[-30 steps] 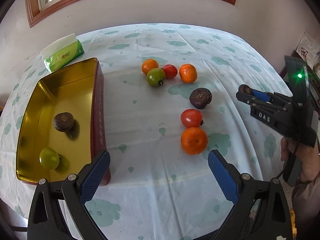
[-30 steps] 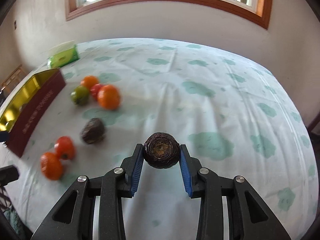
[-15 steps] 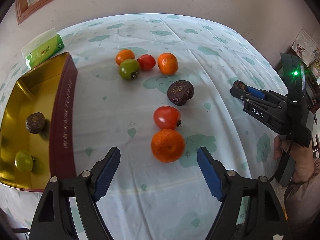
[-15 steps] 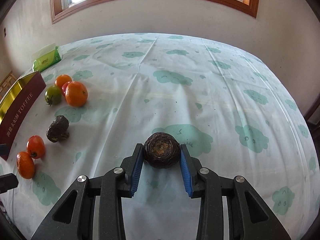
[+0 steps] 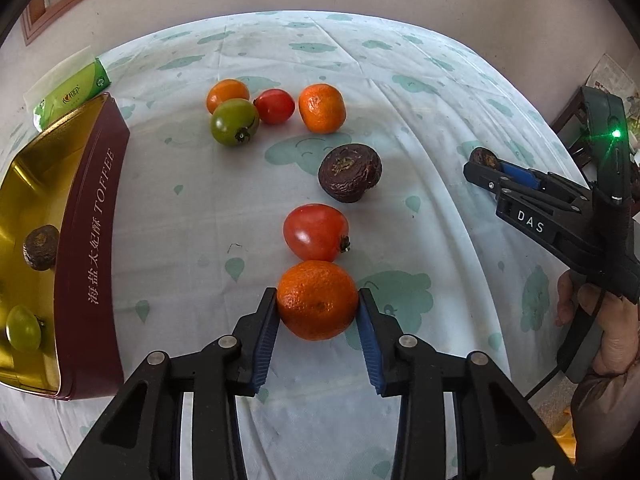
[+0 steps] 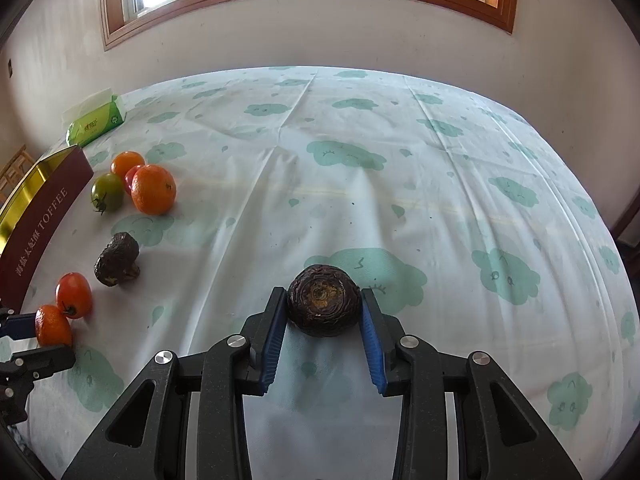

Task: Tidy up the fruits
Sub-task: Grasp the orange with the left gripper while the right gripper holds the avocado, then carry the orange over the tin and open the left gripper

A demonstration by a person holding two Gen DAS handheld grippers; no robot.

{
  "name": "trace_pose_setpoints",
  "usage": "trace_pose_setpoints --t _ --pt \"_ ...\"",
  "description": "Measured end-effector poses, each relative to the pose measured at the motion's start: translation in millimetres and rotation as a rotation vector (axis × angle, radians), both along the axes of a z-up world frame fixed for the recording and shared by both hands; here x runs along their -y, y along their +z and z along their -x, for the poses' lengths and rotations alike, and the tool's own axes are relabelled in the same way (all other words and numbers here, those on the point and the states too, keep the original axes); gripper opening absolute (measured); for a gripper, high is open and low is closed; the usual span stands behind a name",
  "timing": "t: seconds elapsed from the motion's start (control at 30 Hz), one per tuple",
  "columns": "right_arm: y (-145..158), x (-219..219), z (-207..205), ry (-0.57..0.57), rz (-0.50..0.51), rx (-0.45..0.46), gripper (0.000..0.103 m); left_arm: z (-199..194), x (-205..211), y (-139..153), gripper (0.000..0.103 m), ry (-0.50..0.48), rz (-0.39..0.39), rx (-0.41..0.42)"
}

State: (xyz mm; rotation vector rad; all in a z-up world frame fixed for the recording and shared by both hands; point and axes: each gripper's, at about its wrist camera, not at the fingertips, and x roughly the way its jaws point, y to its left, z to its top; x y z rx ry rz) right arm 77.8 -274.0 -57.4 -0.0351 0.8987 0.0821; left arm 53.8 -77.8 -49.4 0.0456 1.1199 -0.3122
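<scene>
My left gripper (image 5: 318, 295) is closing on an orange mandarin (image 5: 317, 304) that sits on the tablecloth, and both blue pads touch its sides. Just beyond it lie a red tomato (image 5: 315, 232) and a wrinkled dark passion fruit (image 5: 349, 178). My right gripper (image 6: 324, 295) is shut on another dark passion fruit (image 6: 323, 308), held just above the cloth; in the left wrist view it is at the right, in a person's hand (image 5: 608, 320). The gold toffee tin (image 5: 96, 240) at the left holds a dark passion fruit (image 5: 40, 247) and a green tomato (image 5: 23, 328).
Farther back, a mandarin (image 5: 322, 108), a red tomato (image 5: 274, 106), a green tomato (image 5: 234, 121) and an orange tomato (image 5: 227, 94) cluster together. A green tissue pack (image 5: 70, 92) lies behind the tin. The cloud-print cloth (image 6: 440, 200) is bare to the right.
My left gripper has come forward and down from beside the tin to the near mandarin, and its jaws have gone from wide open to closed on it. The right gripper still holds its passion fruit.
</scene>
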Motion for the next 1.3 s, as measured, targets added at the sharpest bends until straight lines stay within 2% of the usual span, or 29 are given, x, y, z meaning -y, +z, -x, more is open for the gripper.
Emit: trace_pose_setpoints --t 0.33,0.63,0.97,1.17,1.3 --pt "0 0 0 0.0 0.0 0.0 0.037 4 -5 9 0.033 -0.001 0.014 0.006" --pt "0 0 0 0.0 0.0 0.0 0.037 6 -32 35 0.033 0.034 0.038 0.056" --pt "0 -1 0 -0.001 0.001 0.0 0.037 -6 -102 59 0.033 0.182 0.01 0.114" --pt "0 -1 0 -0.001 0.001 0.0 0.037 -10 -149 56 0.033 0.289 0.001 0.1" --pt "0 -1 0 -0.001 0.002 0.0 0.037 -12 -166 46 0.033 0.326 0.003 0.067"
